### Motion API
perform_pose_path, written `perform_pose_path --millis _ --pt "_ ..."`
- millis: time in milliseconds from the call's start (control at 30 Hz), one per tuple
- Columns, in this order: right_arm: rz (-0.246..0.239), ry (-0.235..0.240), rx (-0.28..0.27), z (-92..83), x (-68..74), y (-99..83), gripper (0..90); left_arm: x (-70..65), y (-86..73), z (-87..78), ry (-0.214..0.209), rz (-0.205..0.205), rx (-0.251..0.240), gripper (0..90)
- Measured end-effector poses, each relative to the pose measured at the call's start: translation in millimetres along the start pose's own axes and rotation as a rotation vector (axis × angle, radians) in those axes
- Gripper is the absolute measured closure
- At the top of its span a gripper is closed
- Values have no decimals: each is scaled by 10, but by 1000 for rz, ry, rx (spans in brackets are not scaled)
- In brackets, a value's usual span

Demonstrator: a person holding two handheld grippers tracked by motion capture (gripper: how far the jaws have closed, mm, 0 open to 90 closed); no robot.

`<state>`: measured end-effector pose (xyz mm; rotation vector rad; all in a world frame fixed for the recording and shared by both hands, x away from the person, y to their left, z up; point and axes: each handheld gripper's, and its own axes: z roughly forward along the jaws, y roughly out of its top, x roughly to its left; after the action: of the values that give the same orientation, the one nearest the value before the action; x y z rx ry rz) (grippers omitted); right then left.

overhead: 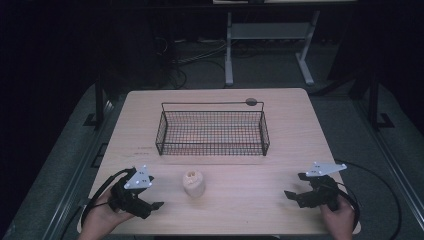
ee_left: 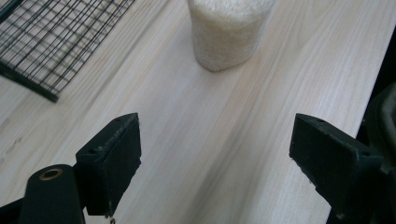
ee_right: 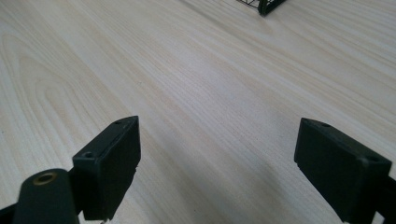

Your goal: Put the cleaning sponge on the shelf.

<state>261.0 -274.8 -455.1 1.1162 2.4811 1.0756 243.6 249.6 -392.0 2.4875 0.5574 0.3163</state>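
- High view: the pale cup [overhead: 193, 183] stands upright on the desk [overhead: 260, 175], in the lower middle of the frame, just in front of the wire basket [overhead: 212, 132]. The left tongs [overhead: 156, 205], at lower left, lie near the cup, their jaws spread and empty, pointing towards frame right; the cup sits to the right of and slightly above them. The right tongs [overhead: 295, 186], at lower right, are also spread and empty, well apart from the cup. The left hand is clearly the nearer one, so I judge the grasp falls to it.
- Left gripper view: the cup [ee_left: 227, 32] shows at upper centre, a squat, roughly round body with a rough, grainy off-white surface, its long axis vertical. It lies straight ahead of the spread tongs [ee_left: 217, 154], a little right of the midline, not touching either jaw. The black basket mesh [ee_left: 56, 42] fills the upper left corner. The desk [ee_left: 177, 140] is light wood with a fine lengthwise grain.
- Right gripper view: the tongs [ee_right: 219, 156] stand wide open over bare wood [ee_right: 187, 74], holding nothing; a basket corner [ee_right: 264, 5] peeks in at the top edge.
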Motion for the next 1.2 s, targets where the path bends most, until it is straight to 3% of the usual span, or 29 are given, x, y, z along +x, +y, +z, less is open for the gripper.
perform_pose_path --millis 733,1200 --pt "-6 7 -1 4 15 4 142 -30 385 69 -51 109 57 157" --pt "-14 11 -2 8 35 10 142 -18 551 151 -76 136 91 157"
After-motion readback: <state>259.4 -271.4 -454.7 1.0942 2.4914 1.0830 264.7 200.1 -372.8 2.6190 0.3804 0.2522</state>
